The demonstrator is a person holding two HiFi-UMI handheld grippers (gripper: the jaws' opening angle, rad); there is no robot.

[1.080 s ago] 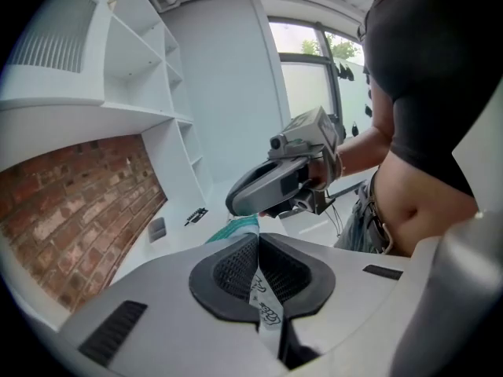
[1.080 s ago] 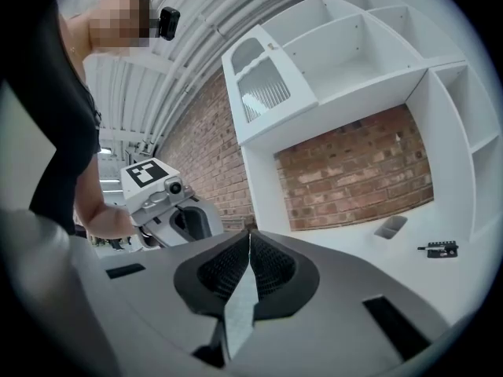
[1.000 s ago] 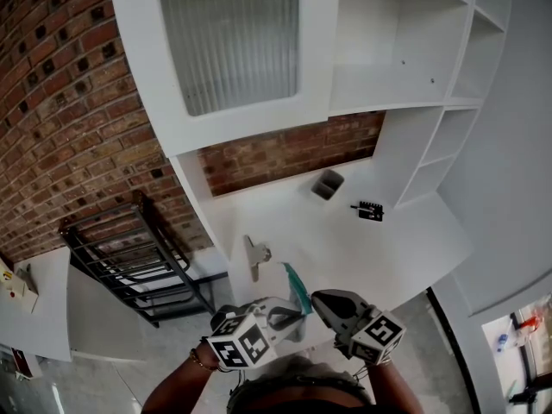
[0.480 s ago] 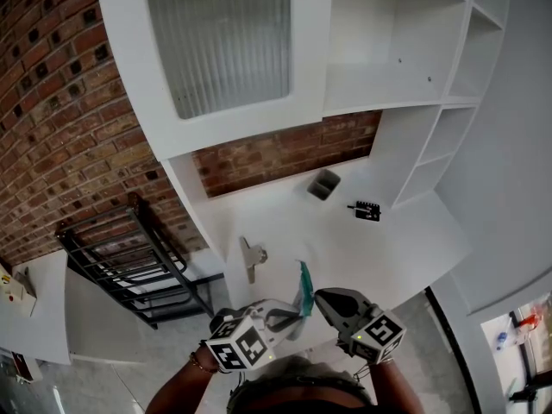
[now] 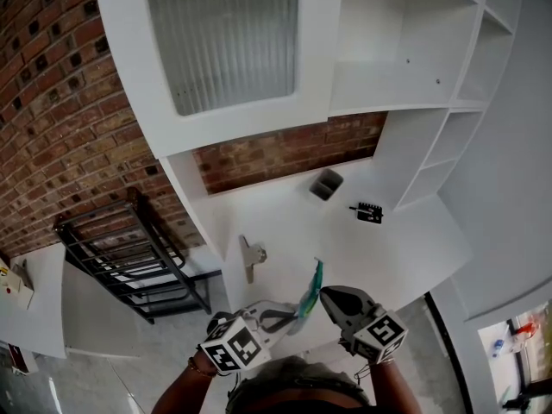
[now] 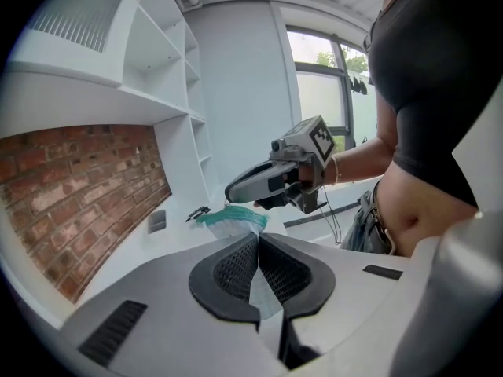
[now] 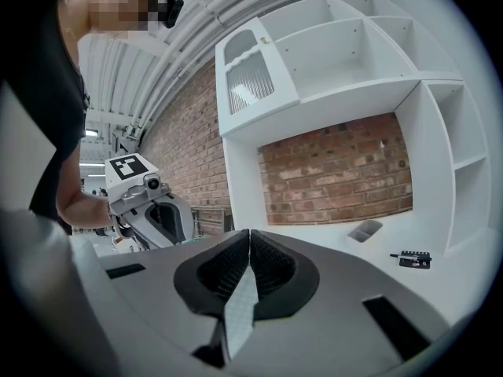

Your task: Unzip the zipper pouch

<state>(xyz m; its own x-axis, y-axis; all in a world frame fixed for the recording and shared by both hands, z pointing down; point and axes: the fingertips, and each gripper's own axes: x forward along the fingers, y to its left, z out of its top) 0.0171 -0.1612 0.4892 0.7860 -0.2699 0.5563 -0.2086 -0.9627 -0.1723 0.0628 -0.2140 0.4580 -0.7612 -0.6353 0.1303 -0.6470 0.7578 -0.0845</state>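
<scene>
The zipper pouch [image 5: 309,293] is clear plastic with a teal zip edge, held up over the front of the white desk [image 5: 388,248]. My left gripper [image 5: 291,316] is shut on the pouch's clear lower part, which shows pinched between the pads in the left gripper view [image 6: 258,242]. My right gripper [image 5: 325,294] is shut on the pouch from the other side, its tip at the teal zip edge [image 6: 232,217]. In the right gripper view a strip of clear textured plastic [image 7: 240,305] hangs from the shut jaws. I cannot make out the zip slider.
On the desk lie a small grey box [image 5: 326,184], a black comb-like piece [image 5: 367,211] and a metal clip [image 5: 252,255]. A black wire rack [image 5: 129,257] stands at the left by the brick wall. Above hang white shelves and a ribbed-glass cabinet door [image 5: 228,37].
The pouch's teal edge has swung up and to the right, from leaning left to leaning right. Both grippers have stayed shut on it, with the right one shifting a little.
</scene>
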